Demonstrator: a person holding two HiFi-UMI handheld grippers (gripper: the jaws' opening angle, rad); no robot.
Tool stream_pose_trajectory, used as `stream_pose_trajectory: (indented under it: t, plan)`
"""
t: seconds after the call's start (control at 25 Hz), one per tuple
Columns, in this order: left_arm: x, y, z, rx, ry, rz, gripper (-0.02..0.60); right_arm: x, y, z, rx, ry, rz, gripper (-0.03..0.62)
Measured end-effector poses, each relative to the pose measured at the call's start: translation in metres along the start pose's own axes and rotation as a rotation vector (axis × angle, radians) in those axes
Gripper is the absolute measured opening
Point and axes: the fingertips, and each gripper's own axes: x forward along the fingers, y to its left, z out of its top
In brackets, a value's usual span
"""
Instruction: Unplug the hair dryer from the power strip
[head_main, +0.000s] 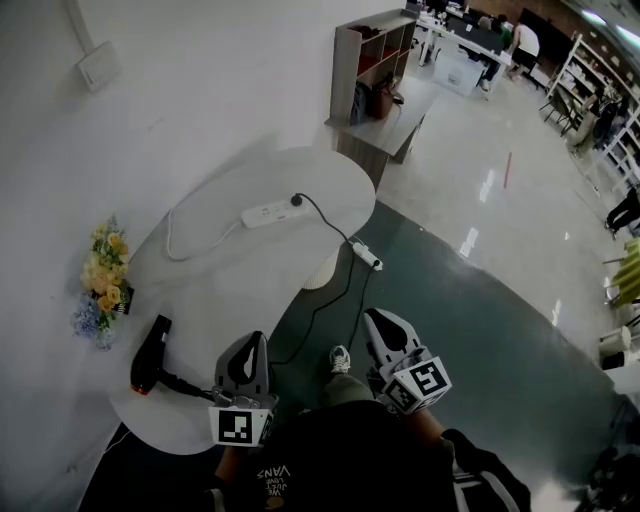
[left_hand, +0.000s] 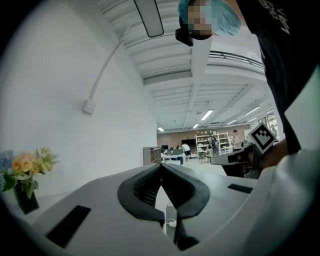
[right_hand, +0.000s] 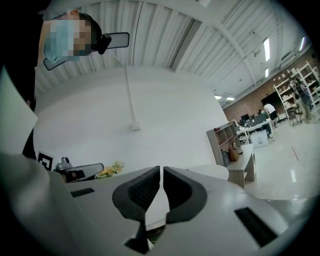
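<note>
A white power strip (head_main: 266, 213) lies at the far side of the white oval table (head_main: 230, 290), with a black plug (head_main: 296, 200) in its right end. The plug's black cord (head_main: 340, 285) drops over the table edge and loops back to the black hair dryer (head_main: 150, 355), which lies at the near left. My left gripper (head_main: 250, 347) hovers over the table's near edge, just right of the dryer, shut and empty (left_hand: 161, 167). Beside it, my right gripper (head_main: 381, 323) is off the table over the floor, also shut and empty (right_hand: 161, 170).
A vase of yellow and blue flowers (head_main: 100, 285) stands at the table's left edge by the wall. A second white power block (head_main: 367, 257) hangs off the right side of the table. A wooden shelf unit (head_main: 370, 55) and low bench (head_main: 405, 115) stand beyond.
</note>
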Motion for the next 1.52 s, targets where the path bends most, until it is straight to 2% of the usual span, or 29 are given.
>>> stream_pose_trajectory:
  t: [0.2, 0.32, 0.64, 0.84, 1.2, 1.52]
  plan:
    - [0.067, 0.009, 0.006, 0.042, -0.010, 0.036, 0.018, 0.042, -0.041, 0.015, -0.027, 0.032, 0.048, 0.046]
    - [0.099, 0.010, 0.005, 0.042, -0.006, 0.055, 0.018, 0.063, -0.064, 0.019, -0.022, 0.045, 0.077, 0.046]
    - [0.154, 0.009, -0.007, 0.045, 0.028, 0.117, 0.018, 0.106, -0.103, 0.019, 0.016, 0.097, 0.171, 0.046]
    - [0.177, 0.017, -0.012, 0.050, 0.028, 0.123, 0.018, 0.135, -0.105, 0.010, 0.034, 0.137, 0.207, 0.046]
    - [0.208, 0.059, -0.020, 0.064, 0.040, 0.129, 0.018, 0.187, -0.096, -0.016, 0.014, 0.205, 0.217, 0.046]
    - [0.240, 0.098, -0.028, 0.098, 0.052, 0.099, 0.018, 0.236, -0.087, -0.047, 0.018, 0.249, 0.188, 0.046]
